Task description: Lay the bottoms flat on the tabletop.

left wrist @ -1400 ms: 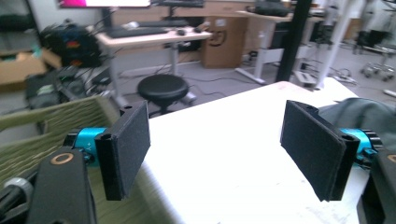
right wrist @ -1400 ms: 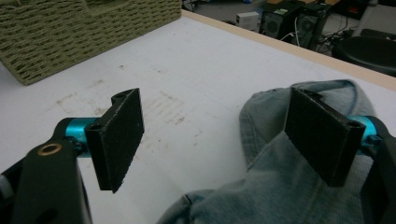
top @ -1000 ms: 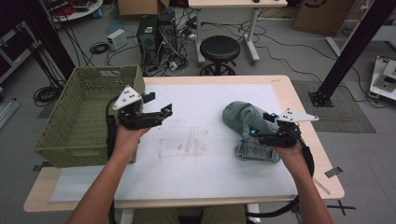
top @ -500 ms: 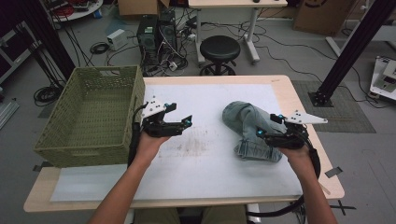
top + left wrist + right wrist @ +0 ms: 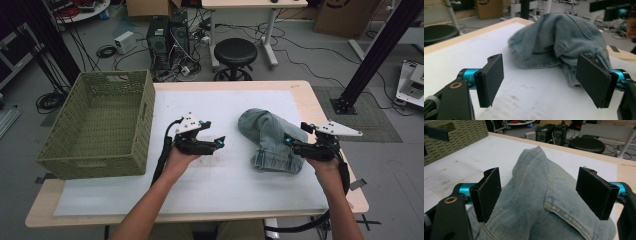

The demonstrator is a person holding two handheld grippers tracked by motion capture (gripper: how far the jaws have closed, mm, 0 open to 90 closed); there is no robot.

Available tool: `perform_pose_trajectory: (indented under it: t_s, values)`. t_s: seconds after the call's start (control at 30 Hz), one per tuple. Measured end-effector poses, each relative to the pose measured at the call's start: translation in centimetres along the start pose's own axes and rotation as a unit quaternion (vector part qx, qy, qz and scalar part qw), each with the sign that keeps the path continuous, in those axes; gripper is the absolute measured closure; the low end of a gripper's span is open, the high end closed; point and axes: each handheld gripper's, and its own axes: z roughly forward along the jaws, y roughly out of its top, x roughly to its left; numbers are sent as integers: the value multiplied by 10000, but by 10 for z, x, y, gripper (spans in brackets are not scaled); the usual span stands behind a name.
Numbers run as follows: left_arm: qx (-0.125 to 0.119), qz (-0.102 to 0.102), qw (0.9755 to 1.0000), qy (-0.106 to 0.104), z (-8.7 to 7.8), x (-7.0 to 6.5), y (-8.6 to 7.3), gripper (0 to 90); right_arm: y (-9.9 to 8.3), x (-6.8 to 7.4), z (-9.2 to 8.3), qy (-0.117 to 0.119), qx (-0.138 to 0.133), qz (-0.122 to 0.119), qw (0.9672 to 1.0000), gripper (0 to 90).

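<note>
Work in hand: judged from the frames, gathering the folded jeans [image 5: 270, 140] with both tongs, probably for the green woven basket [image 5: 100, 125] at the left of the high view.
Jeans, place: right of centre in the high view, a rumpled denim bundle lying on the white mat [image 5: 200, 190] that covers the counter [image 5: 305, 90], well apart from the basket.
Left tongs [image 5: 220, 142]: jaws wide, nothing between them; centre of the high view, pointing toward the denim but short of it. In the left gripper view the bundle sits in the upper middle, beyond the two black pads [image 5: 490, 77].
Right tongs [image 5: 287, 140]: jaws wide, holding nothing; at the bundle's right edge. The right gripper view shows denim, with a pocket seam [image 5: 559, 212], running between and under the jaws.
Doing it well: the right tongs should drop low enough that one jaw goes under a thick fold, not a single layer, before closing. The left tongs should come in level with the mat to the near rounded edge and bite several layers.
Risk: a thin grip would let the bundle unfold and drag when lifted.
Basket: looks empty; its rim stands higher than the mat, so the lift must clear it.
</note>
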Motion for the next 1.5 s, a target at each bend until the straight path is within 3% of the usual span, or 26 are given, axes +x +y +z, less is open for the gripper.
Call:
perform_pose_trajectory:
  t_s: [0.2,0.4,0.6,0.8,0.97,1.07,1.33,1.5]
  values:
    - [260,94,9983,-508,34,-26,-14,252,-4,-6,-5,-205,32,121,9997,208]
    - [387,149,9946,-949,70,-54,-18,252,-11,-9,-9,-245,21,201,9995,208]
    - [576,195,9907,-1214,98,-75,-22,251,-15,-13,-12,-273,9,241,9993,208]
    - [671,222,9927,-976,115,-85,-25,240,-17,-13,-14,-277,18,271,9992,208]
    - [724,294,9953,-575,122,-91,-24,429,-20,-13,-16,-281,13,281,9992,208]
    - [714,227,9958,-536,122,-88,-24,556,-21,-14,-17,-272,-4,314,9991,208]
    - [579,160,9969,-510,110,-78,-23,610,-22,-15,-19,-285,-13,318,9991,208]
    - [514,52,9978,-411,90,-59,-25,618,-21,-14,-20,-283,-15,344,9990,208]
